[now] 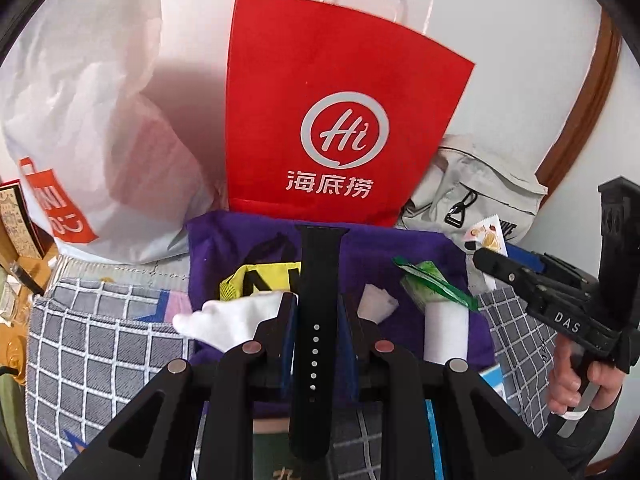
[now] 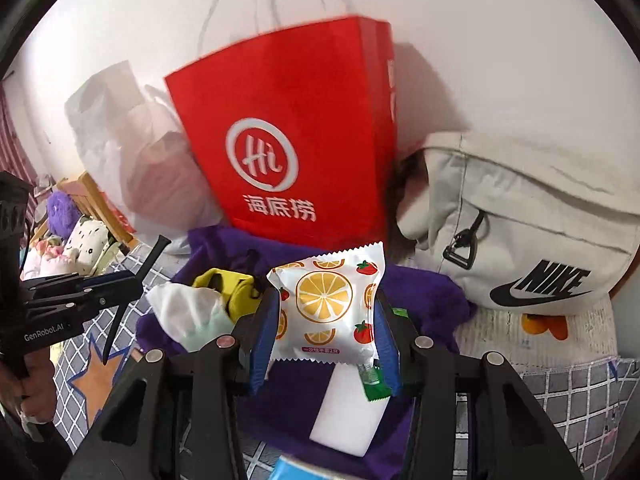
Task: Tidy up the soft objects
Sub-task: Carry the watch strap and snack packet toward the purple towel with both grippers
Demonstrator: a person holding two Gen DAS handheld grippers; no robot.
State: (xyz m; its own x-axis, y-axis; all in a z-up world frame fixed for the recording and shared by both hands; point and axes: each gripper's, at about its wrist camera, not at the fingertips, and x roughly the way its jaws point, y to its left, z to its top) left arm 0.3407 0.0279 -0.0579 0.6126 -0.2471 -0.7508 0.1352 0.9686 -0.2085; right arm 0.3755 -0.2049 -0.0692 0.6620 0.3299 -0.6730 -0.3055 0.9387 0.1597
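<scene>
My left gripper is shut on a black watch strap that stands upright between its blue pads, above a purple cloth. My right gripper is shut on a white snack packet printed with oranges and strawberries, held above the same purple cloth. On the cloth lie a yellow pouch, a white crumpled tissue, a green sachet and a white block. The right gripper also shows in the left wrist view.
A red paper bag stands against the wall behind the cloth. A white plastic bag is to its left, a beige Nike bag to its right. A grey checked bed cover lies underneath. Plush toys sit far left.
</scene>
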